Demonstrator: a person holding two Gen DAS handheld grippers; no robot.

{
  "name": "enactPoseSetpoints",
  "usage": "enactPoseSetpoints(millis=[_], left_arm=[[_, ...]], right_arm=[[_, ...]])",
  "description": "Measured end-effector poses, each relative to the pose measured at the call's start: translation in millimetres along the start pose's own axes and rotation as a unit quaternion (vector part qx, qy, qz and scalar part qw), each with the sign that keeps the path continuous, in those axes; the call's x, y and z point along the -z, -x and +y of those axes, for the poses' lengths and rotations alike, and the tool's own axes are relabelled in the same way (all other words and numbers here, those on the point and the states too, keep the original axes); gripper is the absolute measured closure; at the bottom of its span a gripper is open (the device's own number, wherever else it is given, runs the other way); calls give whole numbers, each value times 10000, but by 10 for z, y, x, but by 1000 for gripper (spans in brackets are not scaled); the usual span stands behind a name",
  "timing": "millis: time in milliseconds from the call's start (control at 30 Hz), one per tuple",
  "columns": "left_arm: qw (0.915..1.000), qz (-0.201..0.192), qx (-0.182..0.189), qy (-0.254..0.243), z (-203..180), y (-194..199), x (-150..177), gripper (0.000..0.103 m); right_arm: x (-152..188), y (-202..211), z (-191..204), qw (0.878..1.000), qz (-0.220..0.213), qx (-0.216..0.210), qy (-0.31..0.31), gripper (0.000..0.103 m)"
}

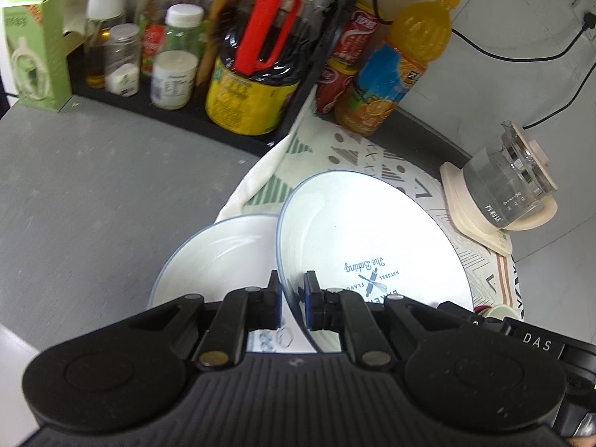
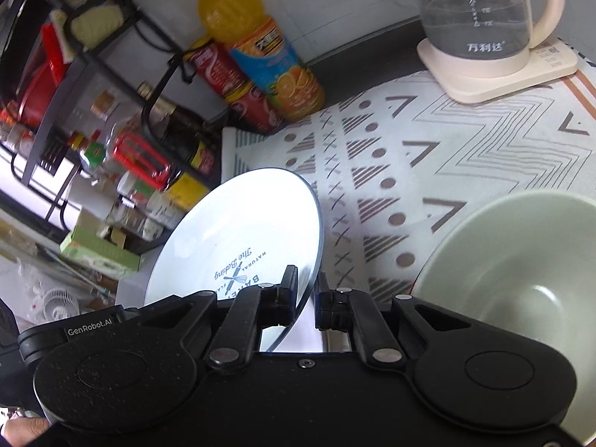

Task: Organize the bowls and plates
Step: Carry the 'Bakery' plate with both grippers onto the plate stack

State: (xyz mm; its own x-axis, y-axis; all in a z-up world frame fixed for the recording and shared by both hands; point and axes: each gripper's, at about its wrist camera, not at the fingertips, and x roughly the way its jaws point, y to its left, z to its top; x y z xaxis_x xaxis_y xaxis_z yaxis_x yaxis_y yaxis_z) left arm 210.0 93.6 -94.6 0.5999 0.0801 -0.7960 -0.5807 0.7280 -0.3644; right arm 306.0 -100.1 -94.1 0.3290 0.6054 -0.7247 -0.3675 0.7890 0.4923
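A white plate with a blue rim and a blue printed baking logo (image 1: 372, 246) is held tilted above the patterned mat. My left gripper (image 1: 292, 290) is shut on its near-left rim. My right gripper (image 2: 306, 292) is shut on its right rim; the plate (image 2: 242, 231) fills the middle of the right wrist view. A second white plate (image 1: 216, 257) lies under and to the left of the held one. A pale green bowl (image 2: 521, 279) sits on the mat at the lower right of the right wrist view, beside my right gripper.
A patterned mat (image 2: 428, 171) covers the grey counter (image 1: 93, 193). A glass kettle on a cream base (image 1: 510, 190) stands at the right. Orange juice bottle (image 1: 402, 63), red cans, a large dark oil bottle (image 1: 257, 70) and jars crowd a black rack at the back.
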Motion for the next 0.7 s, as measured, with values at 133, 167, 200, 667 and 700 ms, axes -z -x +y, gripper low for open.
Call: enactPoseSetpoints(millis=[133,167,200,667,700], left_arm=[[9999,29,-62,99,91,35,109,94],[9999,40,-79,117,111,39,137,94],[9998,55,-96,133,131,40,164,94],[9987,404,-214,232,329,-103,423,92],[9986,423,-213,228,336,-112,431,92]], right_arm=[[104,-9,69,9999,84,7,133,94],[128,-14,79,9998,99,19,177,94],[158,-19,91,9997,113,39,232,94],[502,-142,129,9962,364,434,666,94],[513,-153,133,9959,380,462,684,94]])
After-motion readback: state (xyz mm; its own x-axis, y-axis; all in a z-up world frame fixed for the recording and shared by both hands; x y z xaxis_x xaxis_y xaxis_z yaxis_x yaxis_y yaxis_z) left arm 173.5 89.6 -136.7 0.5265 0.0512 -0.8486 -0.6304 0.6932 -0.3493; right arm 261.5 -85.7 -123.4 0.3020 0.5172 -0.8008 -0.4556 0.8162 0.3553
